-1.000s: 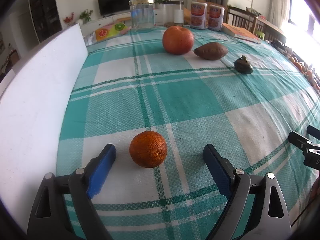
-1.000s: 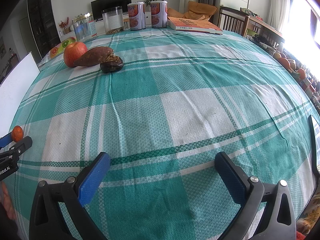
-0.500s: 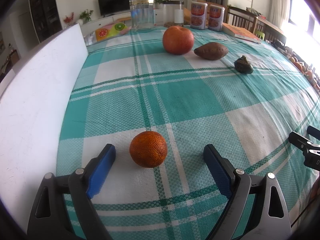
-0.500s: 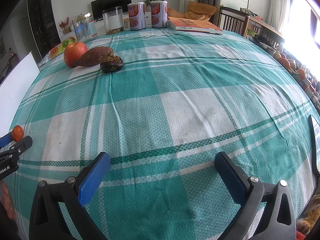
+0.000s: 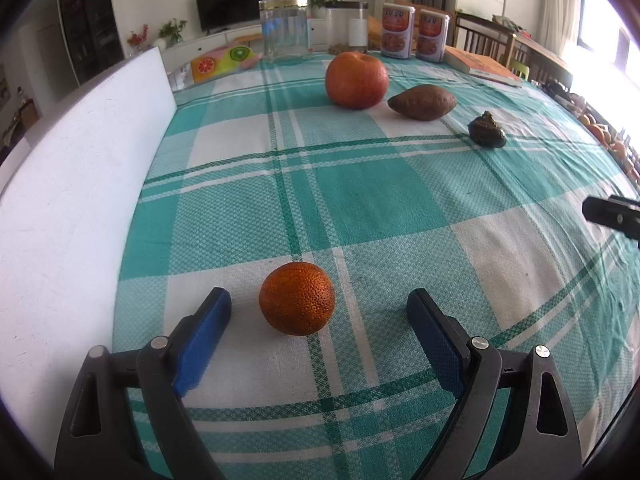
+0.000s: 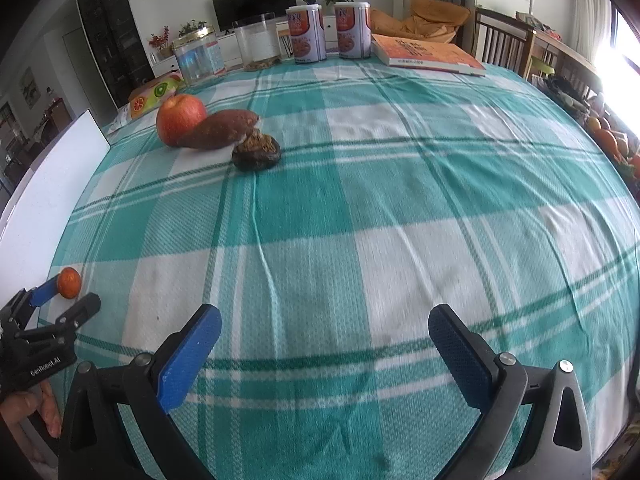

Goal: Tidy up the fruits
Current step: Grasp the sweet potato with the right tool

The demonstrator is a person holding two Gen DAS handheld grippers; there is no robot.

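Observation:
A small orange mandarin (image 5: pixel 297 298) lies on the green checked tablecloth (image 5: pixel 360 200), between the blue pads of my open left gripper (image 5: pixel 320 308); neither pad touches it. Farther back sit a red apple (image 5: pixel 356 80), a brown sweet potato (image 5: pixel 422 102) and a dark mushroom (image 5: pixel 487 130). In the right wrist view my right gripper (image 6: pixel 324 328) stands open above bare cloth, with the apple (image 6: pixel 180 118), sweet potato (image 6: pixel 222 128) and mushroom (image 6: pixel 256 152) far ahead at the left. The mandarin (image 6: pixel 69 282) and left gripper (image 6: pixel 60 300) show at its left edge.
A white board (image 5: pixel 72 200) borders the table's left side. At the far edge stand clear jars (image 5: pixel 285 28), two printed cans (image 5: pixel 414 30), an orange book (image 6: pixel 424 56) and a fruit-print packet (image 5: pixel 222 60). Wooden chairs (image 6: pixel 504 40) stand beyond. A person's hand (image 6: pixel 24 416) holds the left gripper.
The right gripper has risen and shifted, so its view now looks from farther forward and left; its tip sits higher at the right edge of the left wrist view. The left gripper and mandarin have not moved.

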